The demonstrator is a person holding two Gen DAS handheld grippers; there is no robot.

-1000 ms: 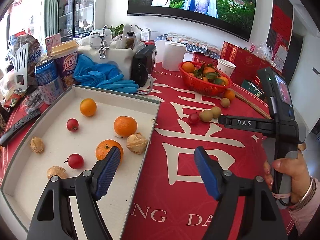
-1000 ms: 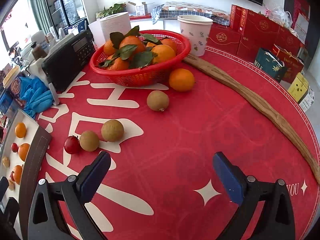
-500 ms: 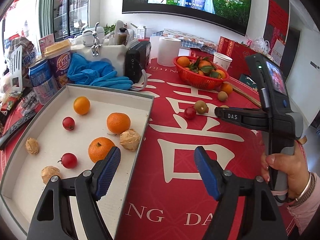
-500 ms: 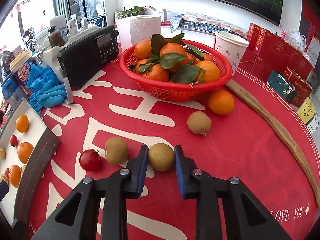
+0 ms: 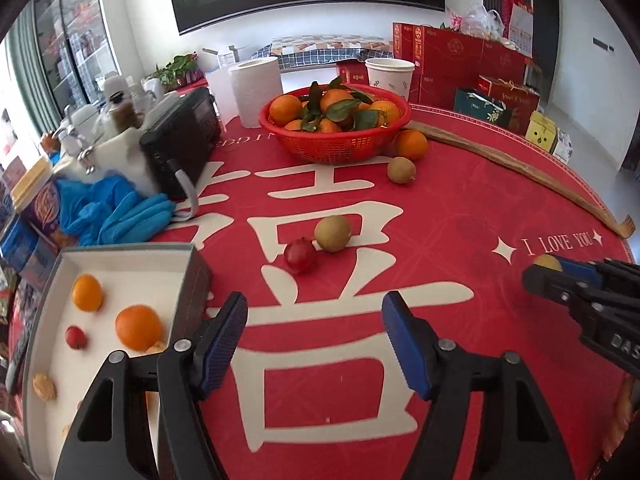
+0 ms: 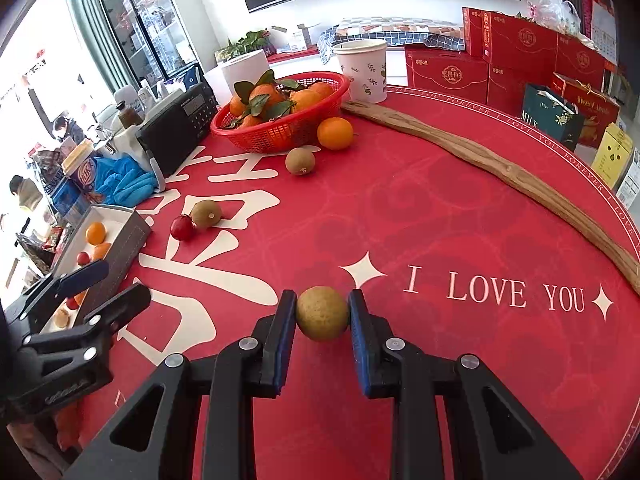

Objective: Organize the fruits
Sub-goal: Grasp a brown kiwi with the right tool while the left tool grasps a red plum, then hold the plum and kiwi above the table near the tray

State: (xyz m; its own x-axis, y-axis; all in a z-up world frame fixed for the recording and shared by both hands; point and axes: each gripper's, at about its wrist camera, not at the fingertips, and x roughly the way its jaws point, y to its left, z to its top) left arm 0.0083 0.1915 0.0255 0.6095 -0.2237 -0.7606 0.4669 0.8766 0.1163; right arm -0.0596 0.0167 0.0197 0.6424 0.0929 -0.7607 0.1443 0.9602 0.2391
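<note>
My right gripper [image 6: 322, 308] is shut on a round green-brown fruit [image 6: 322, 313], held above the red tablecloth; it also shows at the right edge of the left wrist view as right gripper [image 5: 548, 270]. My left gripper [image 5: 314, 312] hovers over the cloth just right of the white tray [image 5: 120, 249], its jaws closing with nothing between them. The tray holds two oranges [image 5: 138, 327], a small red fruit [image 5: 75, 337] and walnuts [image 5: 44, 387]. A red fruit [image 5: 300, 255] and a green-brown fruit [image 5: 333, 233] lie ahead on the cloth.
A red basket [image 5: 336, 144] of leafy oranges stands at the back, with a loose orange [image 5: 411, 144] and another green-brown fruit [image 5: 401, 169] beside it. A black radio [image 5: 182, 148], blue gloves [image 5: 120, 212], a paper roll [image 5: 256, 88], a cup [image 5: 390, 78] and a long wooden stick [image 5: 520, 172] ring the table.
My right gripper shut on one green-brown fruit and carried it back from the other fruits. My left gripper moved right, from over the tray to over the cloth, its jaws narrowing.
</note>
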